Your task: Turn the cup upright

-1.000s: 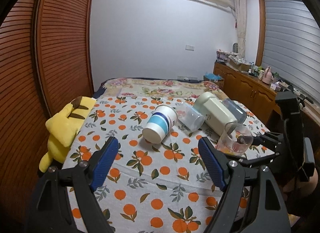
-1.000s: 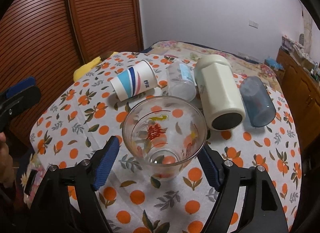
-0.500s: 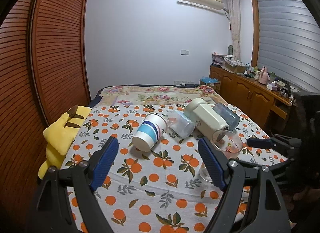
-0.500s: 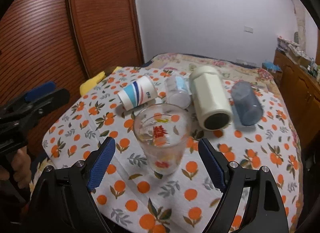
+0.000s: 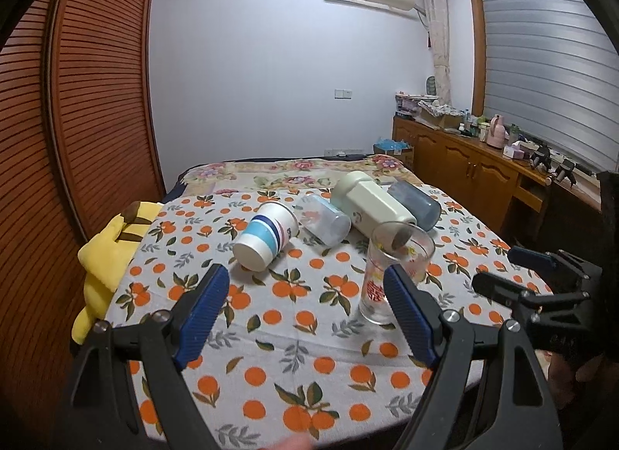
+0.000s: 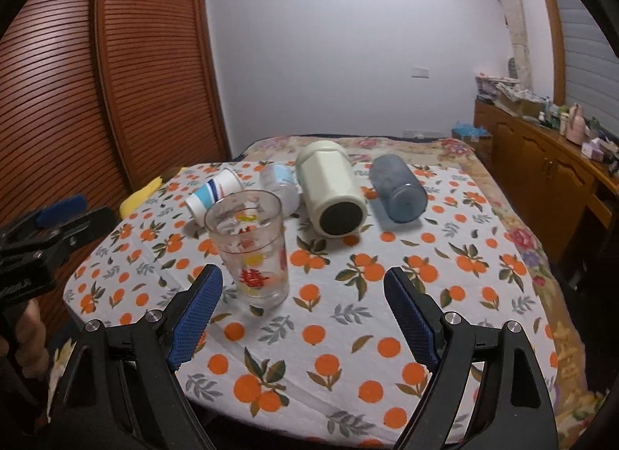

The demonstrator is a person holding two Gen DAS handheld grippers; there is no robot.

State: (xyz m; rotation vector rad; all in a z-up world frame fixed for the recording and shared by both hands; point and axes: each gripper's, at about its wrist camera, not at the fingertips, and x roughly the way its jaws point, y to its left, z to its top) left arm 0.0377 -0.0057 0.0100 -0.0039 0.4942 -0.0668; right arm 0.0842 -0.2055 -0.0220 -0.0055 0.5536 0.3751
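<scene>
The glass cup (image 6: 251, 252) stands upright on the orange-print cloth (image 6: 348, 334), just ahead of the right gripper (image 6: 303, 314). Its jaws gape wide, gripping nothing. The left gripper (image 5: 305, 318) hangs wide apart too.

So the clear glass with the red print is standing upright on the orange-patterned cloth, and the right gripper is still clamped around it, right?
Not quite. The clear glass does stand upright on the orange-patterned cloth, but the right gripper is not clamped on it: the right wrist view shows its jaws wide open, with the glass free ahead of the left finger, untouched.
</scene>
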